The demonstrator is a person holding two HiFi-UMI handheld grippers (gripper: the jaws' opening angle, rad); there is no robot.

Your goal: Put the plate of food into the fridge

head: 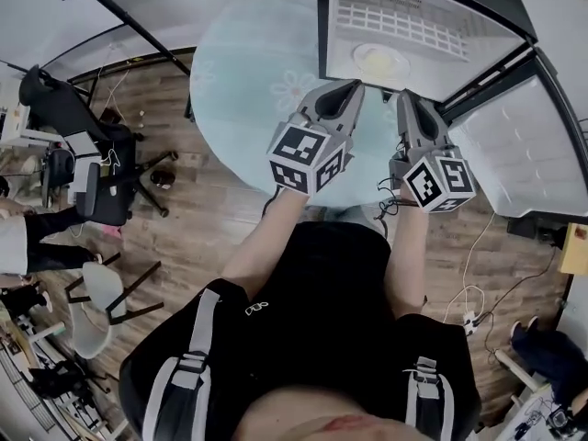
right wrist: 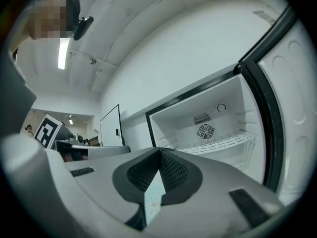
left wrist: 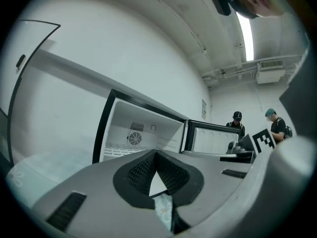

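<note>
The left claw (head: 353,87) and the right claw (head: 405,96) sit closed, empty, before the open fridge (head: 487,49).

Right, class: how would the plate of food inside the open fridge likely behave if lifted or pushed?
The plate looks round, shallow and rigid, so it should probably stay stiff and slide rather than roll. Its rim looks low, so the pale food might slip off if tilted. Possibly breakable, though its material can't be told.
</note>
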